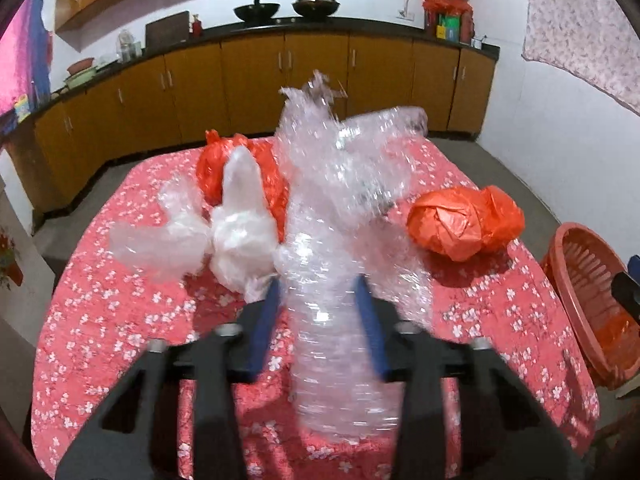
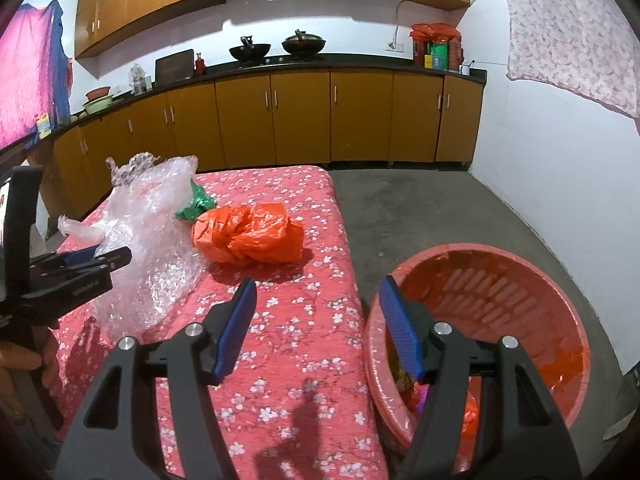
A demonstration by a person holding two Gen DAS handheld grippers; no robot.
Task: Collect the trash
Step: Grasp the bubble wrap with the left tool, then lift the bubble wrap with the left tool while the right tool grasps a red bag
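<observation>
My left gripper [image 1: 318, 286] is shut on a long sheet of clear bubble wrap [image 1: 332, 208] and holds it up over the red floral table [image 1: 120, 320]. The wrap also shows in the right wrist view [image 2: 148, 232], with the left gripper [image 2: 116, 258] at the left edge. An orange plastic bag [image 1: 464, 222] lies on the table to the right, also in the right wrist view [image 2: 250, 234]. A white plastic bag [image 1: 236, 224] and a second orange bag [image 1: 216, 164] lie at the left. My right gripper [image 2: 318, 288] is open and empty, over the table's edge beside the red basket [image 2: 540, 264].
The red basket [image 1: 580, 280] stands on the floor right of the table and holds some trash [image 2: 404, 376]. A green bag [image 2: 198, 204] lies behind the orange bag. Kitchen cabinets [image 2: 300, 120] run along the back wall. Grey floor [image 2: 420, 208] lies beyond the table.
</observation>
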